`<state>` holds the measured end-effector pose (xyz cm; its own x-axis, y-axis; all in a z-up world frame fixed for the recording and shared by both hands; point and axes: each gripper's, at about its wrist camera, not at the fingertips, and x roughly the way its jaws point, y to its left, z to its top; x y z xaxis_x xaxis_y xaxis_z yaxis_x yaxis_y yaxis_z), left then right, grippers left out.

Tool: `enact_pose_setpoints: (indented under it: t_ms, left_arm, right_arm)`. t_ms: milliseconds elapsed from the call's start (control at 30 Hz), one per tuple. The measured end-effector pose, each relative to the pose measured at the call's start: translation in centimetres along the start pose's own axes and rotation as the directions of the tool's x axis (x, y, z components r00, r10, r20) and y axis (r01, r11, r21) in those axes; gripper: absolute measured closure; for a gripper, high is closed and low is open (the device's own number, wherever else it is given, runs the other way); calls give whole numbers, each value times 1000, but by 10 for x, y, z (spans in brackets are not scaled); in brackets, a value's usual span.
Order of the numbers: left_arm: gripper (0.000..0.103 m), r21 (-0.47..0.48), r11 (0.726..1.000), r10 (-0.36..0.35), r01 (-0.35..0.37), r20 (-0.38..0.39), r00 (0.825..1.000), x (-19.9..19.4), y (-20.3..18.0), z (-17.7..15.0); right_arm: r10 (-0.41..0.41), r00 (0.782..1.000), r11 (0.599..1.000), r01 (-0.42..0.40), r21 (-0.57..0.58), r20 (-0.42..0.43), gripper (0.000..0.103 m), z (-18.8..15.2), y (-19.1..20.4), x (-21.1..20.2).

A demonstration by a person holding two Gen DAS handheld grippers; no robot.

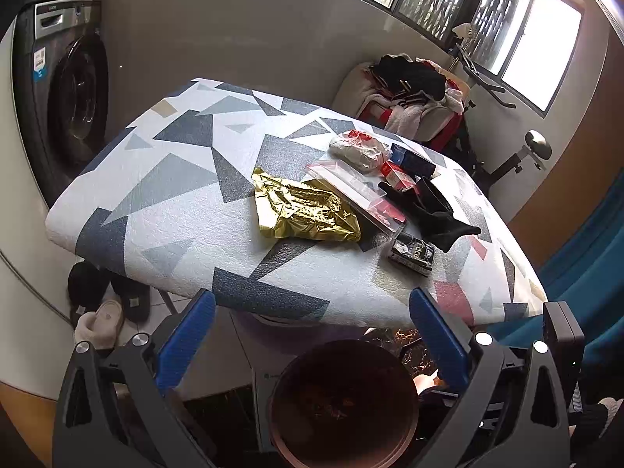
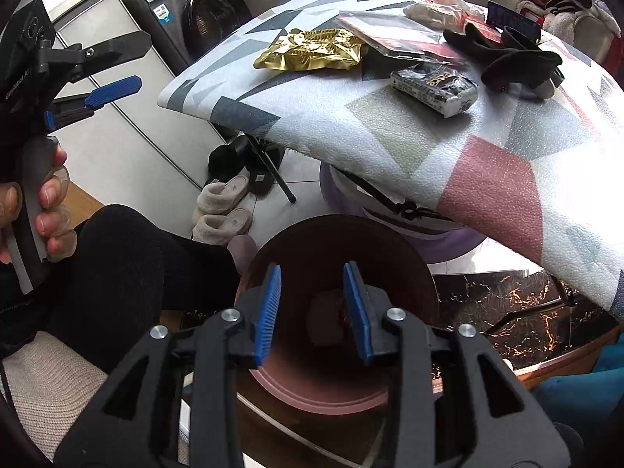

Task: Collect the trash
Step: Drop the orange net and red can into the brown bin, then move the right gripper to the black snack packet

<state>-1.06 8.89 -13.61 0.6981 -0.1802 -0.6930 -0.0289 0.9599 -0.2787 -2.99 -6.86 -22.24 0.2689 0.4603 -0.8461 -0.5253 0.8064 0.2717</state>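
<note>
My left gripper (image 1: 312,335) stands wide apart and holds nothing; its blue pads (image 1: 187,335) frame the near edge of the table (image 1: 163,202) from below. My right gripper (image 2: 312,308) is set to a narrow gap, also holding nothing, directly above the brown bin (image 2: 335,390).

View differences: the right wrist view shows my left hand (image 2: 43,202) on its gripper handle, my black-clad leg, and the folding table's black leg (image 2: 273,171). The left wrist view alone shows the window (image 1: 507,27) and the pile of clothes (image 1: 409,89) beyond the far table edge. Both views show the washing machine (image 1: 66,89) and the slippers (image 2: 222,210) on the floor.

Containers: the brown bin stands on the floor under the near table edge. In the right wrist view it holds a dull crumpled object (image 2: 327,312), seen between my fingers; what it is I cannot tell.

Trash on the table: gold foil wrapper (image 1: 304,210), clear zip bag (image 1: 358,195) touching it, black-and-white packet (image 1: 411,259) nearest the edge, crumpled white bag (image 1: 358,150), red and blue cartons (image 1: 405,163), and a black glove (image 1: 433,210) beside them.

Edges and room: the items cluster on the right half of the table; the left half is bare patterned cover. The bin mouth lies just below the near edge.
</note>
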Motion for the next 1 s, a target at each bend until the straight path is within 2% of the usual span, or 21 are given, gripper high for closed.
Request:
enact_pose_setpoints:
  t_ms: [33,133,233,533,1000]
  left_arm:
    - [6,-1,1000,1,-1,-1,1000,0,1,0]
    - [6,-6,1000,4,-4,-4,1000,1,2,0]
    - [6,-9,1000,9,-9,-8,1000,3,3,-1]
    - [6,-9,1000,13,-13,-16,1000,4,3,-4]
    - [6,-14,1000,18,-19,-32,999,10,5,-6]
  right_arm:
    - [-22,1000,1000,22,1,11,33,1,-1,-2]
    - [-87,994,996,86,10,62,7,3,-6,-11]
    - [-136,986,991,134,29,98,6,7,-14,-19]
    - [-233,964,972,227,64,129,6,13,-36,-29]
    - [-300,942,954,295,55,151,6,21,-49,-34]
